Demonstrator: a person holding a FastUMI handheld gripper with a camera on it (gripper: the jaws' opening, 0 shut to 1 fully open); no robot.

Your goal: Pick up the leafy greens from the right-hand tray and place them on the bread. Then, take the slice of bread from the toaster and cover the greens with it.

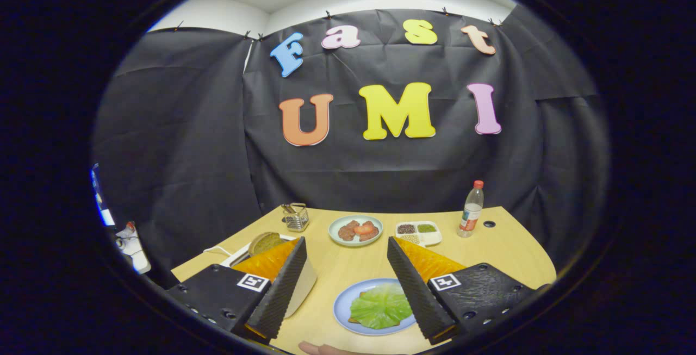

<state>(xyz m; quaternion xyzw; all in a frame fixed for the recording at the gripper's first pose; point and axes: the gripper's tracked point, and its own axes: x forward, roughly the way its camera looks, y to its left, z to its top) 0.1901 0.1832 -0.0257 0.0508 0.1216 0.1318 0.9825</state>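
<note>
The gripper [346, 281] hung above the wooden desk [505, 246] with its fingers [285, 284] spread wide, holding and touching nothing. Between them lay the blue plate [341, 306], where the lettuce leaf [380, 306] already covered a bread slice. The other bread slice [265, 242] stood in the toaster [239, 257], beyond the left finger.

The desk [489, 257] carries a near plate [342, 303], far dish [335, 225], tray [435, 236], bottle [471, 209], wire basket [297, 217] and, left, the toaster [242, 256].
</note>
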